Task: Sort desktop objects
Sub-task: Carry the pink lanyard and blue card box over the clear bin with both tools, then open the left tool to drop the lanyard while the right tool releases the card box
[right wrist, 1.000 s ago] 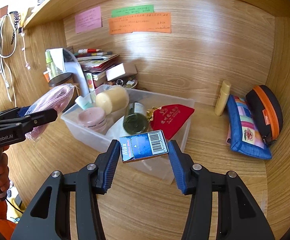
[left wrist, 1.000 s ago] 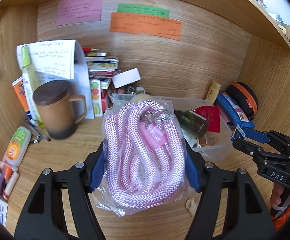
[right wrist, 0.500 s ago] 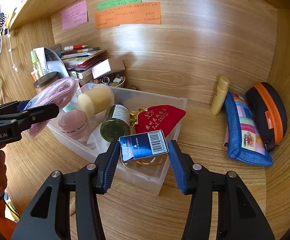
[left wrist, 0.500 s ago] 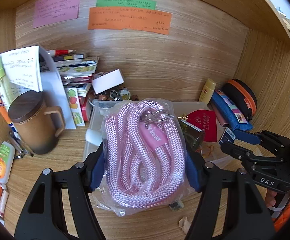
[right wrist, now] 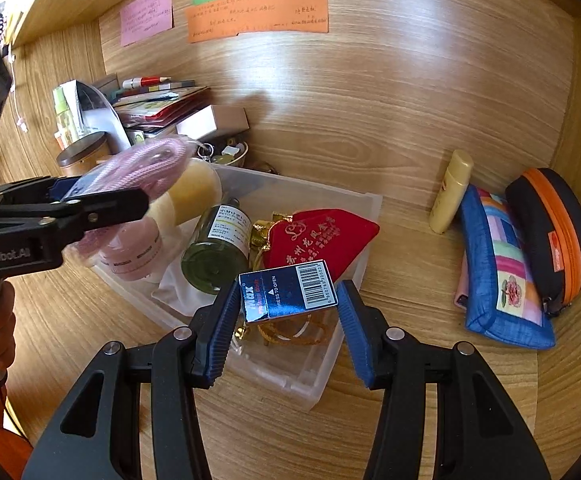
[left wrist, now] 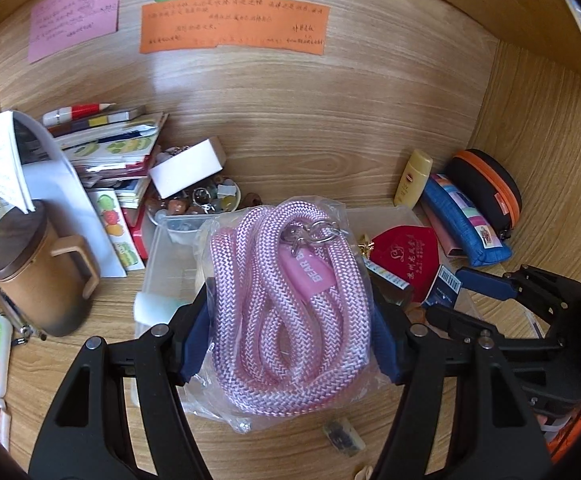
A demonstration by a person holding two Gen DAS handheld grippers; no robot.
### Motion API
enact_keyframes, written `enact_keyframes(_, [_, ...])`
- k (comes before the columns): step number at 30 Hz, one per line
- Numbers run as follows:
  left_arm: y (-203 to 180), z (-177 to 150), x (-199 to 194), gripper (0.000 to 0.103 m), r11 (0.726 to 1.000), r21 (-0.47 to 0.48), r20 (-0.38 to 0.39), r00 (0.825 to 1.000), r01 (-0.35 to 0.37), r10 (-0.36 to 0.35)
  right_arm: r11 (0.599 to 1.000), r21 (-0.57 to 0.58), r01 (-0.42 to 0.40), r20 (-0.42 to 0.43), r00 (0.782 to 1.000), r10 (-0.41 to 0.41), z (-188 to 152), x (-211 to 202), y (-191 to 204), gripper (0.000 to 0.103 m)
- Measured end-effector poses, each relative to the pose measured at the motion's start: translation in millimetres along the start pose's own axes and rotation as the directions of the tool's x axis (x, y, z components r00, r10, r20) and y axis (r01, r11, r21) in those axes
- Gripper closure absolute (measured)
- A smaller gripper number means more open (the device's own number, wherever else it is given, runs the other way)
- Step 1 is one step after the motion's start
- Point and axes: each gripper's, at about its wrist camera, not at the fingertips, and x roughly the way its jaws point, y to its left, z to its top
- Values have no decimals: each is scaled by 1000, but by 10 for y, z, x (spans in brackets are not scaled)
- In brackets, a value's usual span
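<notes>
My left gripper (left wrist: pixel 290 336) is shut on a bagged pink rope (left wrist: pixel 286 300) and holds it over the left part of a clear plastic bin (right wrist: pixel 354 216); it also shows in the right wrist view (right wrist: pixel 146 164). My right gripper (right wrist: pixel 286 320) is shut on a small blue box (right wrist: pixel 288 290) with a barcode, held over the bin's near right corner. The bin holds a red pouch (right wrist: pixel 314 236), a green bottle (right wrist: pixel 218 248), a pink jar (right wrist: pixel 130 252) and a yellow cylinder (right wrist: pixel 194 192).
A brown lidded mug (left wrist: pixel 38 268) stands left of the bin beside stacked books (left wrist: pixel 106 148) and a white box (left wrist: pixel 186 168). A yellow tube (right wrist: pixel 450 192), blue pouch (right wrist: pixel 498 272) and black-orange case (right wrist: pixel 550 232) lie at the right. Sticky notes (right wrist: pixel 258 12) hang on the back wall.
Both grippers have moved forward and closer to the bin. The rope now hangs over the bin's left part and the blue box over its near right corner.
</notes>
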Motion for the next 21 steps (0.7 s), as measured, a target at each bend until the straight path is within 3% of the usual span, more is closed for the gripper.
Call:
enact_keyframes(16, [-81,62,383,35,999,29,-77,997,35,-33,999,-36,5,-45,999,-7,20,136,104,56])
enact_keyframes(21, [-131,49,386,34,998,58,-81,997,9,-5,999,-45,19,-54,998,-22,18,156,128,56])
